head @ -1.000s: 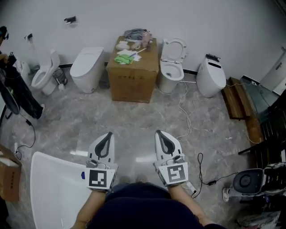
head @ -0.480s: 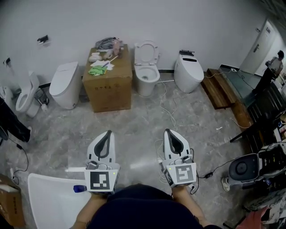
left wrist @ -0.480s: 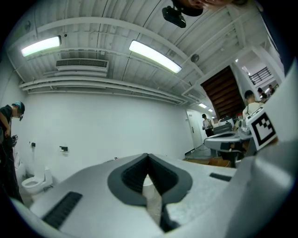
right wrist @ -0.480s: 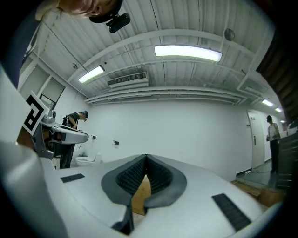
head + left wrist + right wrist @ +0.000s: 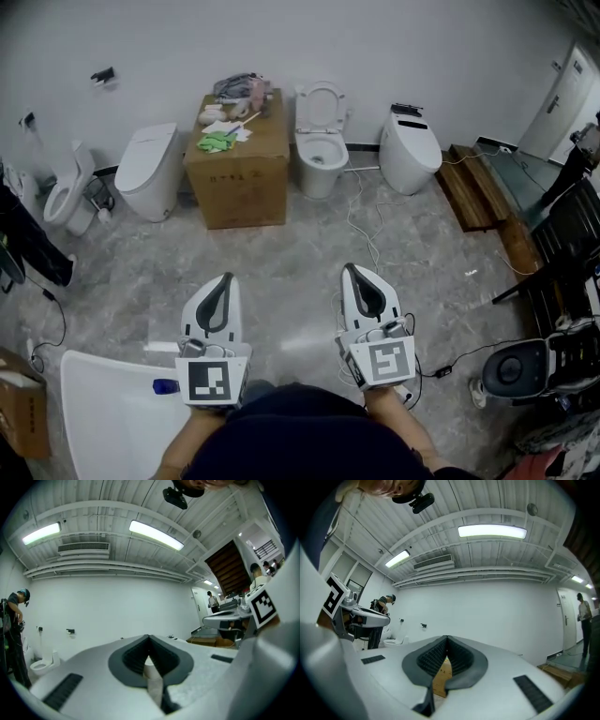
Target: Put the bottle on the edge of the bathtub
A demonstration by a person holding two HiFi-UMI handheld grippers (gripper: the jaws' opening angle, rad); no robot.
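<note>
Head view shows you the bottle [image 5: 166, 385] only as a small blue piece. It lies on the white bathtub [image 5: 98, 412] near its right edge, just beside the marker cube of your left hand-held gripper [image 5: 225, 279]; the rest of it is hidden. Your left hand-held gripper is fully closed and holds nothing. Your right hand-held gripper [image 5: 352, 270] is closed too, its tips together, empty. Both hang over the grey floor [image 5: 281, 248], apart from the bottle.
</note>
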